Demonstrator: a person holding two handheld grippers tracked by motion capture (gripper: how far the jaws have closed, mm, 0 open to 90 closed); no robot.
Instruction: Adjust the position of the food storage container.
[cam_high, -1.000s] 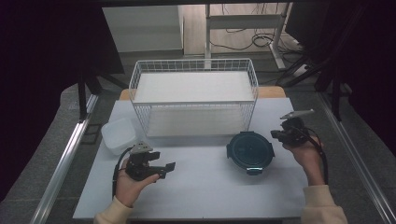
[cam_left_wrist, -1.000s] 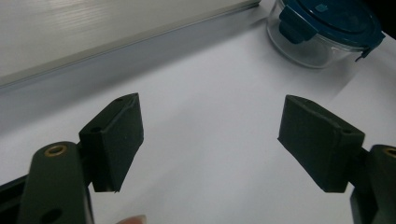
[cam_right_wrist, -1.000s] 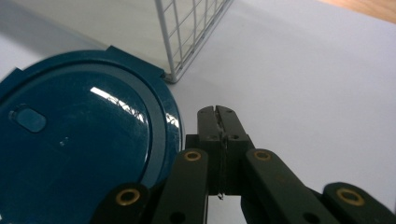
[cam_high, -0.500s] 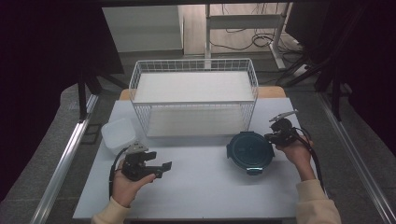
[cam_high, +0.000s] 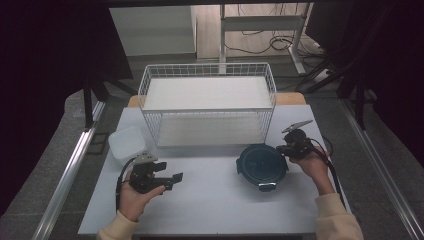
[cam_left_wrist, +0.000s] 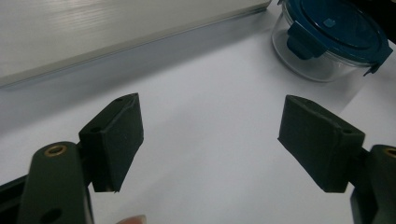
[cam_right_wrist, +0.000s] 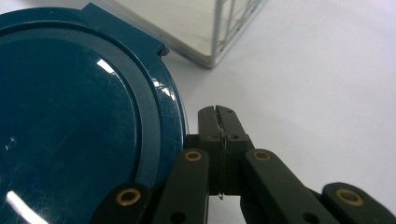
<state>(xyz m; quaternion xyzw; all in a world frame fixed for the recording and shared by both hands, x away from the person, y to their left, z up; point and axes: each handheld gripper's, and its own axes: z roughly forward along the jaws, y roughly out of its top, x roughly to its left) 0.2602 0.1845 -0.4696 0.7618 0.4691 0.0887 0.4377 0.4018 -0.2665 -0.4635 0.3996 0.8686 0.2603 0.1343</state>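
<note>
A round glass container with a dark blue clip-on lid (cam_high: 261, 165) stands on the white table, right of centre. In the left gripper view the container (cam_left_wrist: 332, 36) sits at the top right. My right gripper (cam_high: 283, 148) is at its right rim, jaws shut with nothing between them. The right gripper view has the shut fingertips (cam_right_wrist: 217, 115) just beside the lid's edge (cam_right_wrist: 161, 116); whether they touch it I cannot tell. At the front left, my left gripper (cam_high: 173, 181) rests low over the table, jaws wide open and empty, and its pads (cam_left_wrist: 116, 135) frame bare table.
A white wire basket (cam_high: 208, 104) stands at the back centre, its corner (cam_right_wrist: 219, 32) close behind the lid. A white square tub (cam_high: 127, 144) sits to the basket's left, just behind the left hand. Metal rails run along both table sides.
My right gripper has moved down and left from beside the table's right edge to the lid's right rim. The left gripper has stayed put.
</note>
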